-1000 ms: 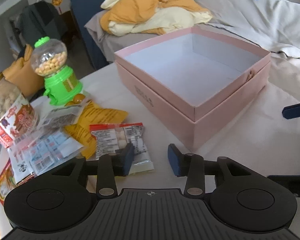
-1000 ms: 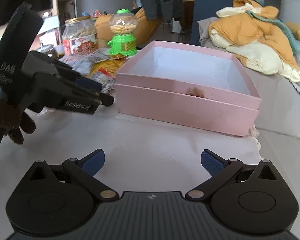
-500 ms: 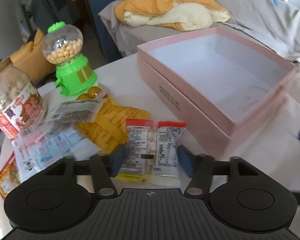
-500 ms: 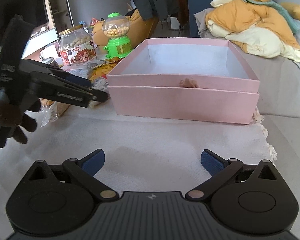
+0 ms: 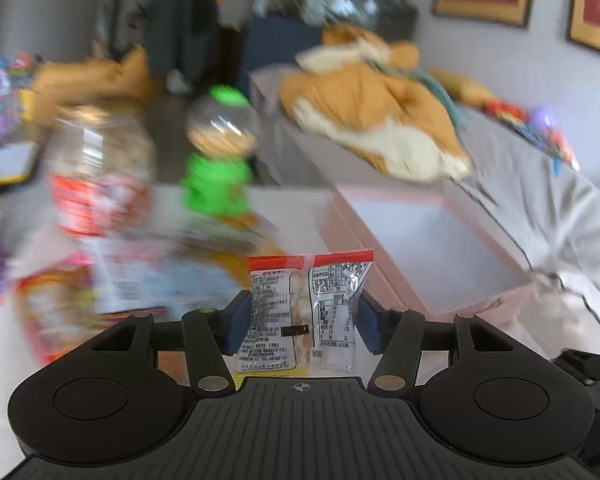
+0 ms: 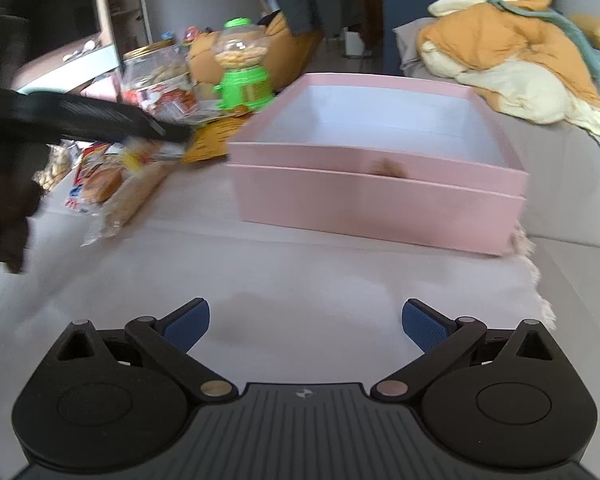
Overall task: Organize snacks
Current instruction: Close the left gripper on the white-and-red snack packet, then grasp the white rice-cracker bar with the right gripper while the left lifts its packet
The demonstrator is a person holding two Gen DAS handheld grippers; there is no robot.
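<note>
My left gripper [image 5: 300,322] is shut on a clear snack packet with a red top strip [image 5: 304,308] and holds it lifted above the table, left of the open pink box [image 5: 428,248]. In the right wrist view the left gripper [image 6: 80,120] is a dark blur at the left with the packet [image 6: 132,184] hanging under it, beside the pink box [image 6: 380,196]. My right gripper [image 6: 304,326] is open and empty, low over the white cloth in front of the box.
A green gumball dispenser [image 6: 242,76], a clear nut jar [image 6: 160,80] and several snack packets [image 5: 132,276] lie left of the box. Orange and cream clothing [image 6: 508,48] lies on the grey bed behind. The cloth's fringed edge [image 6: 536,276] is at the right.
My left gripper has closed on the red-topped packet and lifted it off the table, tilting the view upward. The right gripper has stayed open and moved slightly.
</note>
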